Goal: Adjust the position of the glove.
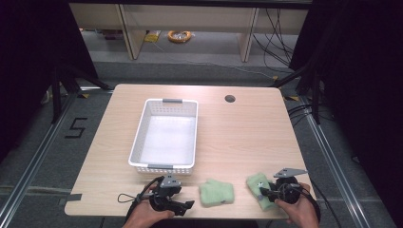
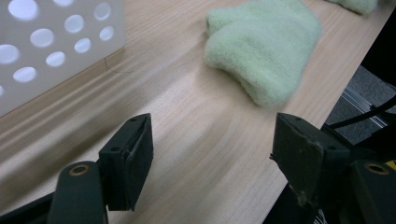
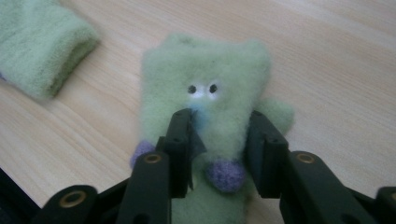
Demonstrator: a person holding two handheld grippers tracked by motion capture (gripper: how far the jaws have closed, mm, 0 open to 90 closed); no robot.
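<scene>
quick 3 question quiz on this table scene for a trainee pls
1. True or false: the white basket already holds a green sock.
2. Which gripper has its fingers down around a sock? A) left gripper B) right gripper
3. What marks the sock with eyes apart from the plain green sock?

Key
1. False: the basket is empty and both socks lie on the table.
2. B: its fingers straddle the sock with eyes; the left gripper stands open over bare wood.
3. Two small dark eyes and purple pompoms.
</scene>
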